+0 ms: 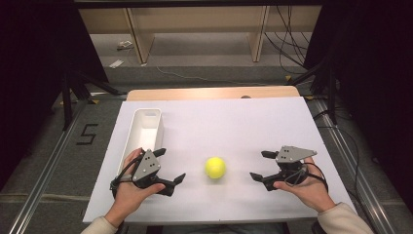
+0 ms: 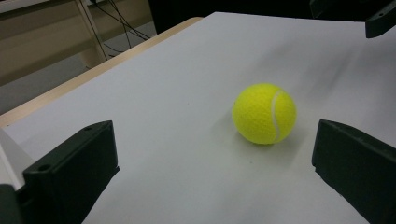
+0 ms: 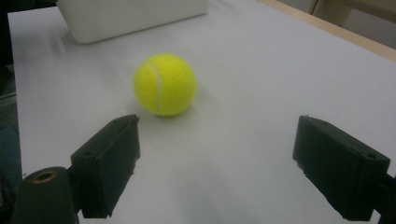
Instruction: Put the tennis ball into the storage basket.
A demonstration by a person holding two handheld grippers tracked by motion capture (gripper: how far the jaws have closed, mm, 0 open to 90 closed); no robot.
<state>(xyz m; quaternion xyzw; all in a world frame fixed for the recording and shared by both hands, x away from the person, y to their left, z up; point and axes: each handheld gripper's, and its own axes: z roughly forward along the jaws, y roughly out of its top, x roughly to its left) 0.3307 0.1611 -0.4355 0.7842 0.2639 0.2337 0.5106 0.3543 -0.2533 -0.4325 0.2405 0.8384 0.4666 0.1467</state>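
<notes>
— What sits at the left of the table?
— A white tray (image 1: 144,127), at ten o'clock from the tennis ball (image 1: 215,167); just below it the left gripper (image 1: 169,165), jaws spread wide, holding nothing.
— And the ball?
— On the white sheet (image 1: 234,122) between both grippers, touching neither.
— The right side?
— The right gripper (image 1: 259,165), at three o'clock from the ball — jaws wide apart, empty, facing it.

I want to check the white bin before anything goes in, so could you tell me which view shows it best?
The high view: the white bin shows whole, open side up. The right gripper view catches its near wall; the left gripper view, perhaps a corner.
</notes>
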